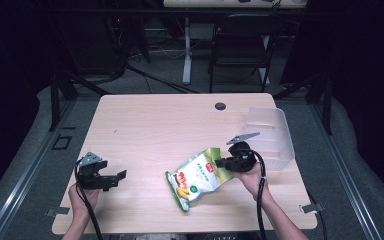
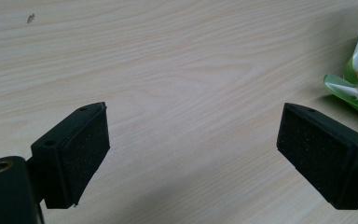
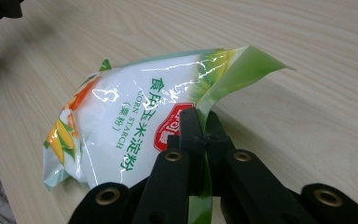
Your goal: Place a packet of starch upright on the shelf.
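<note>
our right tool [image 1: 223,162] is pinched tight on the green top edge of the bag of corn starch [image 1: 198,177]. in the right gripper view the two black jaws sit pressed together on that thin flap, and the fat white part of the bag [image 3: 121,130] hangs away from them, down and to the left. so we hold the bag by one end, and its other end rests on the desk [image 1: 155,125].

the bag lies long ways. its top end is up at our right tool and its bottom end points toward us and to the left, at our left tool [image 1: 111,179]. that is the thing that counts for what we do next.

our left tool is wide open and holds nothing. in the left gripper view its two pads [image 2: 81,154] stand far apart over bare wood, and the low corner of the bag [image 2: 354,88] peeks in at the right edge. so the bag is off to the right of the left tool, near but not touching.

the clear plastic bin [image 1: 275,137] stands just behind our right hand. we think the bag may go in there, and the right tool is the near one for that.
</note>
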Motion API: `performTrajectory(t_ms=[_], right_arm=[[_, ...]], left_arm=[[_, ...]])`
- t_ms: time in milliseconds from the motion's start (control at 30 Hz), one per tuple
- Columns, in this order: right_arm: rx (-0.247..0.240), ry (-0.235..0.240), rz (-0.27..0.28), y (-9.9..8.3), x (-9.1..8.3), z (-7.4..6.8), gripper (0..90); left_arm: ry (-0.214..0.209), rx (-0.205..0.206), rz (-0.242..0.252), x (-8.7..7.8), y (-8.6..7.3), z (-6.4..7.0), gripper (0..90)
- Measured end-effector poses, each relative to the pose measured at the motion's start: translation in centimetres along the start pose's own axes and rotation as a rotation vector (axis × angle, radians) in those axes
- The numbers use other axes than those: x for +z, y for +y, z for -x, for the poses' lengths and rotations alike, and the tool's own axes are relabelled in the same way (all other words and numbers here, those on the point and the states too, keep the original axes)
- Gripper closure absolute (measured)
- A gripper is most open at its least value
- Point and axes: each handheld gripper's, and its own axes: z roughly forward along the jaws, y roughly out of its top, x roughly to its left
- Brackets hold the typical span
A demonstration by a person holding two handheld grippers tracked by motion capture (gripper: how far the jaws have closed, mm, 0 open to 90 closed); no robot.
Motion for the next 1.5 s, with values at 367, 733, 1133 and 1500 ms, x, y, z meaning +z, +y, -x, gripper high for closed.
performTrajectory(t_ms=[367,733,1133,1500], right_arm=[[-0.057,0.018,0.028,1.7,-1.1,-1.2,90.0],[-0.116,0.043,0.051,4.0,-2.3,-2.9,90.0],[-0.144,0.052,0.08,5.6,-3.2,-3.8,90.0],[-0.199,0.019,0.086,7.2,-4.5,-4.3,90.0]], left_arm=[[0.003,0.0,0.002,0.0,0.0,0.0,9.1],[0.001,-0.001,0.005,0.1,0.0,0.0,9.2],[0.001,0.003,0.002,0.2,0.1,0.0,9.2],[-0.004,0.0,0.007,0.1,0.0,0.0,9.2]])
